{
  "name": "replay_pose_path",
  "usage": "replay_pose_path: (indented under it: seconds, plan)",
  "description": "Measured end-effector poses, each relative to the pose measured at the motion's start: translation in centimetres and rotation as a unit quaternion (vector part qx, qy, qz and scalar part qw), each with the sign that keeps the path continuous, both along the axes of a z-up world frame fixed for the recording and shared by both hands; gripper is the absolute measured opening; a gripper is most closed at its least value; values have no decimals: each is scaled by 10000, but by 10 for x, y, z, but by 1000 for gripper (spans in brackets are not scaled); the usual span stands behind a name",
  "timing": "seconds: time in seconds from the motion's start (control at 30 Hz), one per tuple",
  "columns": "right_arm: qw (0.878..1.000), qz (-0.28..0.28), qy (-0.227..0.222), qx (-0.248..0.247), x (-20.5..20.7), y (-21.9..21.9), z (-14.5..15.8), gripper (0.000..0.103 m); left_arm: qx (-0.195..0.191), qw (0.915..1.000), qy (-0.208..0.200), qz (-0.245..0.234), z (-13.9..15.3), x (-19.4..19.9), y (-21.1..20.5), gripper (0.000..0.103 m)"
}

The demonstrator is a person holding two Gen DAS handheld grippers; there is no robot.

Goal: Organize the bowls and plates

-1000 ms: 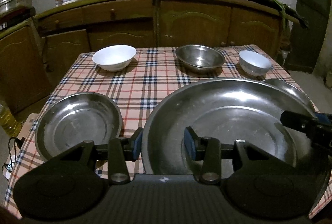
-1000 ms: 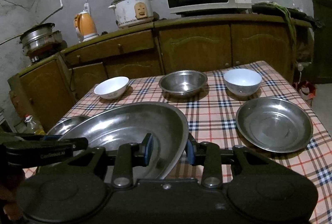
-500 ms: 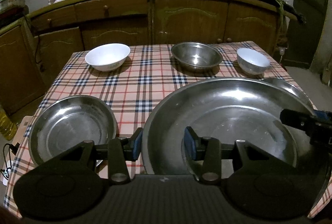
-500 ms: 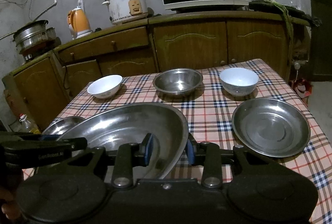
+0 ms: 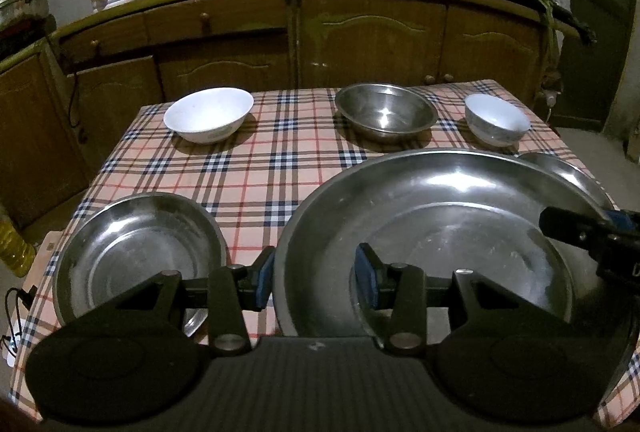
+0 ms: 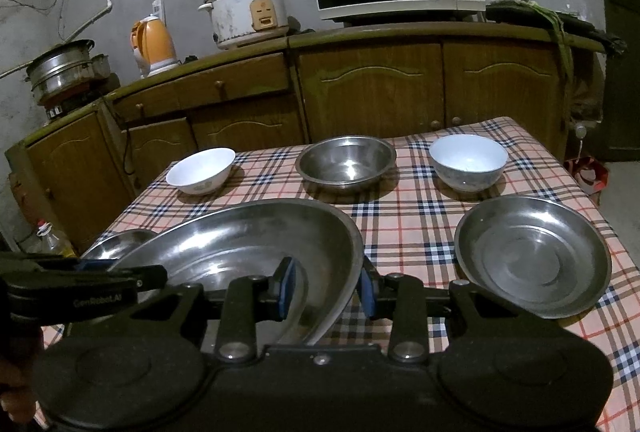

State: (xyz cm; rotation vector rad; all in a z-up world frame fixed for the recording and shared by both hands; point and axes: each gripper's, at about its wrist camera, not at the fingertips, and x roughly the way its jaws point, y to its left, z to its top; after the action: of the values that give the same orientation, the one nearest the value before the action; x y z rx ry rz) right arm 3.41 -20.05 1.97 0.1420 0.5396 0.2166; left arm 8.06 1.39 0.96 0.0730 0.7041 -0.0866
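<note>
A big steel plate [image 5: 440, 216] sits at the near middle of the table, tilted. A smaller steel plate [image 5: 136, 256] lies flat to its left, another [image 6: 532, 256] to its right. Along the far edge stand a white bowl [image 5: 208, 113], a steel bowl [image 5: 386, 111] and a second white bowl [image 5: 496, 123], all upright.

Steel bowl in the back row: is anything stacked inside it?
No, the steel bowl stands empty between two white bowls, with only bare metal showing inside.

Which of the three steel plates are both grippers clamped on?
The large steel plate in the middle, held at opposite rims by left gripper and right gripper. The two smaller plates lie untouched at its sides.
</note>
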Motion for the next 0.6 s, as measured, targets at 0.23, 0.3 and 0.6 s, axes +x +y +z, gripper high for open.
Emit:
replay_pose_path:
  seconds: [0.23,0.3,0.6]
  plan:
    - [10000,-14,9,14,8,-3,-3,42,18,10000,16,-12,-4,5,-3,43]
    - [10000,-14,8,24,8,-3,-4,42,7,10000,23,-3,-4,5,-3,43]
    - [10000,-25,23,8,16,-5,-7,42,23,10000,18,9,-6,10,-4,43]
